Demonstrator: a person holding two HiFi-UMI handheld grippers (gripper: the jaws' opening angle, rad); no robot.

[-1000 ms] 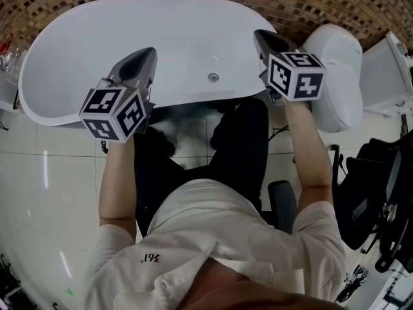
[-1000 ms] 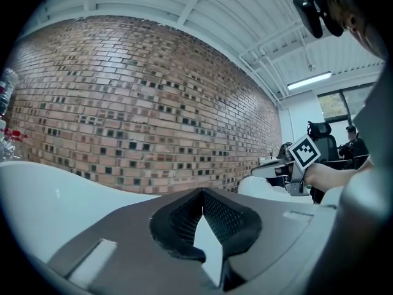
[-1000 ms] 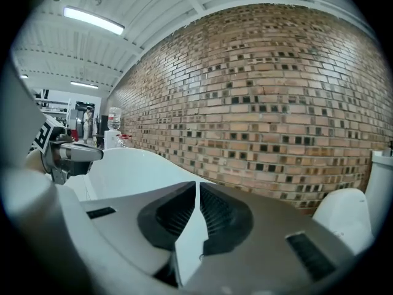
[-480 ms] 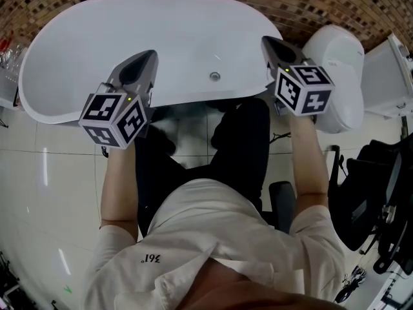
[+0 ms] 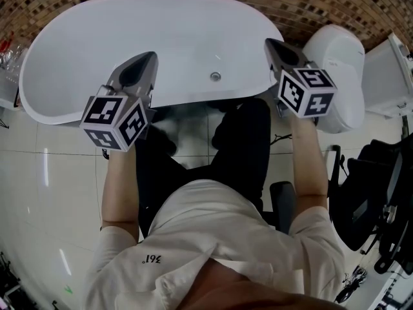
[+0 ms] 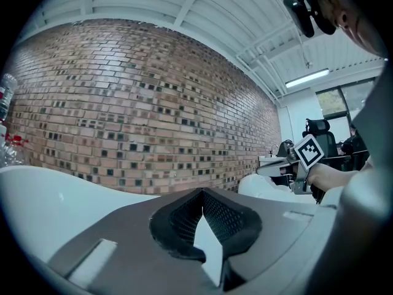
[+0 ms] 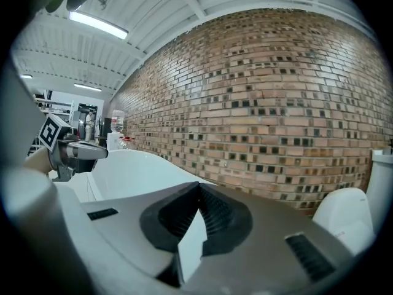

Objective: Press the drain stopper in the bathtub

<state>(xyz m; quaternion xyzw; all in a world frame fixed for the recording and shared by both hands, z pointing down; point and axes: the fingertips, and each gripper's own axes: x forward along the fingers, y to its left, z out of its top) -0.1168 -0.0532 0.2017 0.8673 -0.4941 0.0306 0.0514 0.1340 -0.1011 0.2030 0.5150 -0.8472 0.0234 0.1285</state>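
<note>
Head view: the person is leaning over the near side of the white bathtub, dark trouser legs pressing right up against it. The drain stopper is sitting on the tub floor close to the near wall, between the two tools and a bit nearer the right one, touching neither. The left hand-held gripper is hanging over the near rim on the left, and the right hand-held gripper is hovering over the tub's right end. A white toilet is crowding in just beside that end, right behind the right one. Some black chair gear is sitting on the tiled floor further right, and a brick wall is running along behind the tub.

Left gripper view: the jaws are pinching together at the tips, clenched on nothing. The tub rim is curving off to the left, a clear bottle is poking in at the left edge, and the right tool and the toilet are showing off to the right.

Right gripper view: same deal, jaws clenched and empty, pointing across the tub at the bricks, toilet sitting to the right
</note>
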